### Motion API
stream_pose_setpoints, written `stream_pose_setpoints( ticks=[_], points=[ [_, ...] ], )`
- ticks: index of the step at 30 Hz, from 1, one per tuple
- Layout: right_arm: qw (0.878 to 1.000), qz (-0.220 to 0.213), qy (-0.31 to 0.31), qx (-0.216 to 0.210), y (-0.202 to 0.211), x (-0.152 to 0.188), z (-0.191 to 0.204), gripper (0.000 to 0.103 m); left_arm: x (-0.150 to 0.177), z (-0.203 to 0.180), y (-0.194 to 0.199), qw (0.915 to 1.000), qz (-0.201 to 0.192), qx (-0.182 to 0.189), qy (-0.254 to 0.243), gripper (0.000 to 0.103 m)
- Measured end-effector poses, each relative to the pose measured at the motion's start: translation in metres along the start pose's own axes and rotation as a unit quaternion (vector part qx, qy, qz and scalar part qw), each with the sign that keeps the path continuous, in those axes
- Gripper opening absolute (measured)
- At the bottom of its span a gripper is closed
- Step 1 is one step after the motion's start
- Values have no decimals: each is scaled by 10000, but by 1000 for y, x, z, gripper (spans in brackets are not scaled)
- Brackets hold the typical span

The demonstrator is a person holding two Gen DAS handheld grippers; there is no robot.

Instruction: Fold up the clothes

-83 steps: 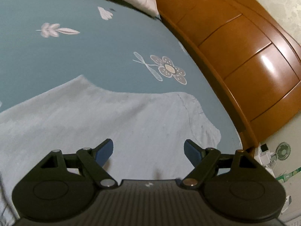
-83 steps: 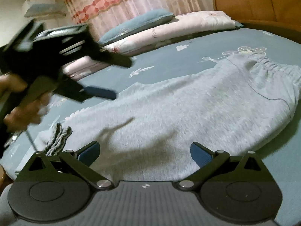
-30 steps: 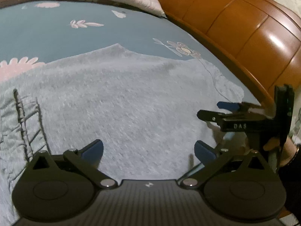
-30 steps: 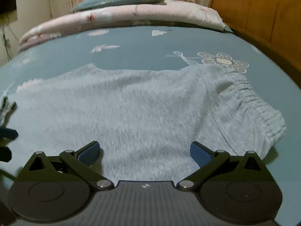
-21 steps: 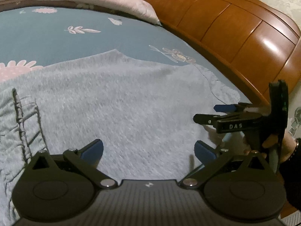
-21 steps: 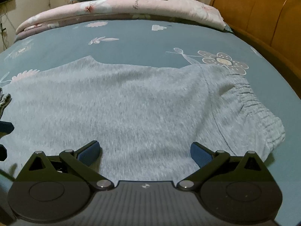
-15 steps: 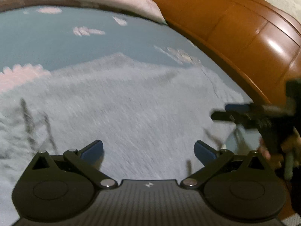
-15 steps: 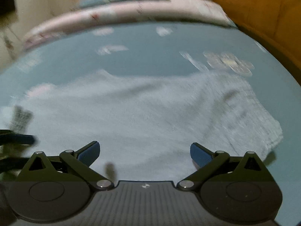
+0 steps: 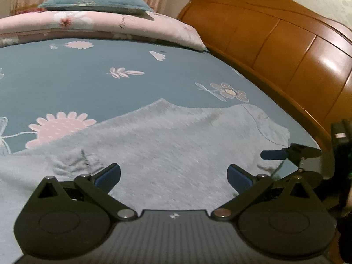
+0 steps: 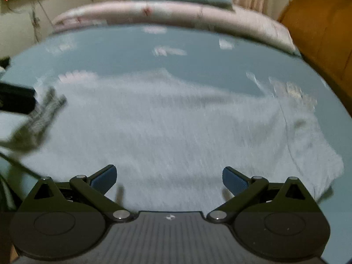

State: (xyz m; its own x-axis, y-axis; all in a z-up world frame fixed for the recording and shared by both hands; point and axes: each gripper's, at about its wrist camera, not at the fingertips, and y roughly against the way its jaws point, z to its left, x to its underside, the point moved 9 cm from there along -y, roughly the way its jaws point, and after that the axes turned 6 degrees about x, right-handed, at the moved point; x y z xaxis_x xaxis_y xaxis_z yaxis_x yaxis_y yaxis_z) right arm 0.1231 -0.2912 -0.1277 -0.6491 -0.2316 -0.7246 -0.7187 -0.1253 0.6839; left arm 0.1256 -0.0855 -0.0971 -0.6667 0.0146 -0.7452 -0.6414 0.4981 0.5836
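Overall: grey garment (image 9: 176, 145) lies spread flat on a teal floral bedsheet (image 9: 66, 81), waistband end toward the right, near the wooden headboard (image 9: 286, 50).

Left wrist view, left to right. Pink flower print (image 9: 59, 127) on the sheet, partly covered by the garment's far edge. A bunched, gathered patch of grey fabric (image 9: 72, 162) sits just beyond the left finger. Left gripper (image 9: 173, 176) hovers over the garment's middle, fingers spread wide, nothing between the blue pads (image 9: 109, 175). Farther back, folded pink quilt (image 9: 99, 26) with a teal pillow (image 9: 94, 1) on top, pink curtain behind. Brown-centred flower print (image 9: 228, 92) just past the garment's far right corner. At the right edge the right gripper (image 9: 283, 154) enters sideways, one blue tip over the waistband corner; its spread is not readable from this angle.

Right wrist view, heavily motion-blurred. A dark object at the far left edge (image 10: 15, 101), beside a blurred streak of ribbed grey cloth (image 10: 41, 114); contact between them cannot be judged. Right gripper (image 10: 169, 178) is above the near edge of the garment (image 10: 176, 127), fingers wide apart and empty. Waistband corner (image 10: 319, 165) lies at right, sheet beyond it.

No legible writing or brand mark; only a small pale emblem on each gripper body (image 9: 174, 215).
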Motion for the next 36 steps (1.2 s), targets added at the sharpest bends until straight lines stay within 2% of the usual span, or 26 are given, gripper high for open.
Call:
stream_pose_setpoints(
  ticks=[3,8,9,16,22,25,28,31,34,36],
  points=[
    [9996,-135,207,-113,0,-10,23,103,-1,3,8,9999,-1,-160,9,102],
    [9979,174,618,-69,-32,14,51,103,9,11,13,9987,155,-480,-44,102],
    [9987,17,514,-75,-30,15,49,103,13,13,13,9984,200,-534,-52,102],
    [9993,-72,352,47,-31,16,47,103,45,20,-7,9936,540,-952,-268,102],
    [9992,-194,315,167,-32,17,47,103,63,30,-18,9905,747,-1120,-267,102],
    [9991,-210,324,153,-32,17,46,103,56,28,-12,9927,653,-988,-218,102],
    [9993,-167,321,112,-27,15,45,103,35,23,-4,9967,425,-666,-186,102],
    [9974,-630,320,150,-9,6,39,103,7,18,-6,9991,327,-255,-64,102],
    [9947,-845,417,410,-7,1,30,103,-24,13,-24,9987,372,242,265,102],
    [9957,-774,315,392,-14,1,25,103,-42,5,-42,9961,423,636,449,102]
  ],
)
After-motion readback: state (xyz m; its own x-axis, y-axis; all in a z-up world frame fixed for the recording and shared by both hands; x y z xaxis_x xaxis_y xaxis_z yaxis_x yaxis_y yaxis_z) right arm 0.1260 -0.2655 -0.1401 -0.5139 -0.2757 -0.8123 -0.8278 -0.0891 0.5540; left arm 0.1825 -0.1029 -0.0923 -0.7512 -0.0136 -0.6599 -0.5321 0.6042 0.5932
